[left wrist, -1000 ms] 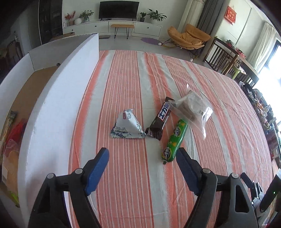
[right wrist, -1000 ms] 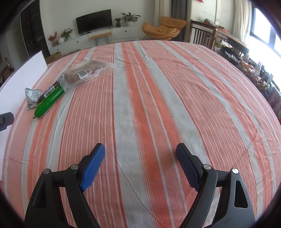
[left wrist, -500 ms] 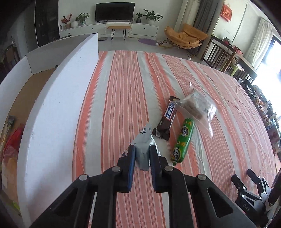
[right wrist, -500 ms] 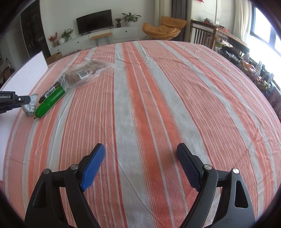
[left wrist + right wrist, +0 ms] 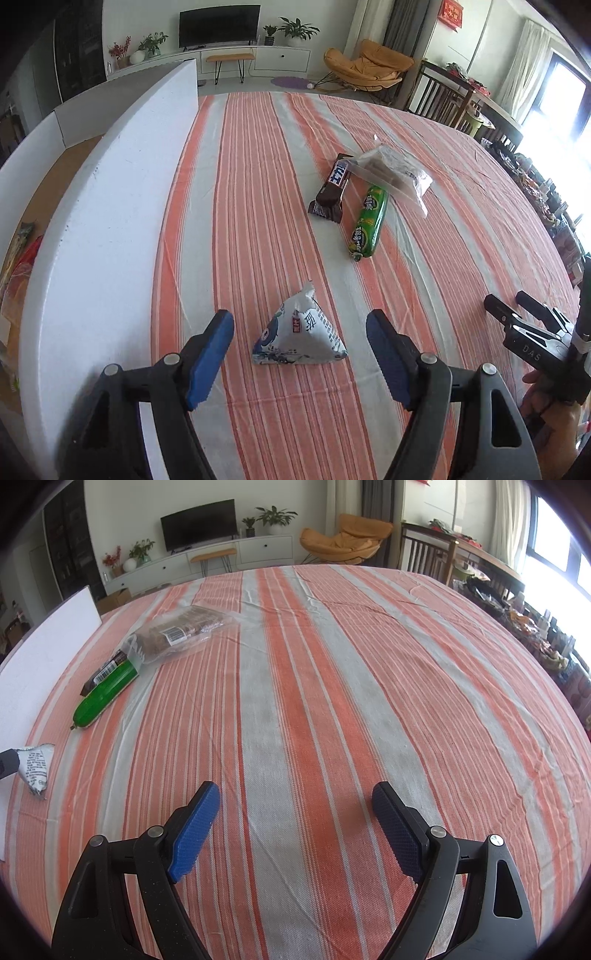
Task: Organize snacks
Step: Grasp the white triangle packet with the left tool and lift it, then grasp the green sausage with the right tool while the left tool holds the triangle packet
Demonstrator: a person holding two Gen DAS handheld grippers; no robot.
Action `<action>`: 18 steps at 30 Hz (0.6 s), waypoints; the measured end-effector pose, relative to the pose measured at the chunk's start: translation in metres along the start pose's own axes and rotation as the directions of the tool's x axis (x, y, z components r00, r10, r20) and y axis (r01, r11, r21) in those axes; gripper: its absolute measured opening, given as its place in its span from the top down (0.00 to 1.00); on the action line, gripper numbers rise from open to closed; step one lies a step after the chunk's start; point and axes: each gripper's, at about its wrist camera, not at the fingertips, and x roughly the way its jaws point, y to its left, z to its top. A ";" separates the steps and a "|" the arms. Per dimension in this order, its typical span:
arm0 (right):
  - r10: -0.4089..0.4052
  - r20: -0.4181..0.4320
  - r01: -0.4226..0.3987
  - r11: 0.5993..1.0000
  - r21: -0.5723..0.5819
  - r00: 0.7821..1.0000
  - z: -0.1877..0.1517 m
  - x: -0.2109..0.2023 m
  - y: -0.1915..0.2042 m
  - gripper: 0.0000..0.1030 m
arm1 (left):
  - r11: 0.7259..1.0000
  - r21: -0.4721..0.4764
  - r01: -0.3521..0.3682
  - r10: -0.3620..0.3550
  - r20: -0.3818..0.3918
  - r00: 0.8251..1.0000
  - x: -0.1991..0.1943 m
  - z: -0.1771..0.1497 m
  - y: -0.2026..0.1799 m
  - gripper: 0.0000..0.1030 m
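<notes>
Opening over the desk's near edge, the left hand-held gripper point(image 5: 300, 343) straddles the triangular pouch point(image 5: 300, 334) without pressing it; the right hand-held gripper point(image 5: 295, 823) gapes empty. Regrasping carelessly could crush or tip the pouch away from the white box point(image 5: 110, 206).

The table point(image 5: 258, 155) wears a cloth of orange and pale grey stripes. The pyramid snack packet point(image 5: 299, 334) is white with blue printing and a small red label. The chocolate bar point(image 5: 332, 188) is dark brown with white lettering, the sausage stick point(image 5: 369, 219) bright green, the box wall point(image 5: 110, 221) plain white.
</notes>
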 end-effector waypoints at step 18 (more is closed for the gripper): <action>0.393 -0.195 -0.372 0.918 0.134 0.899 0.083 0.008 0.090 0.19 | 0.998 -0.048 0.035 -0.031 0.090 0.995 -0.025 -0.067 -0.008 0.57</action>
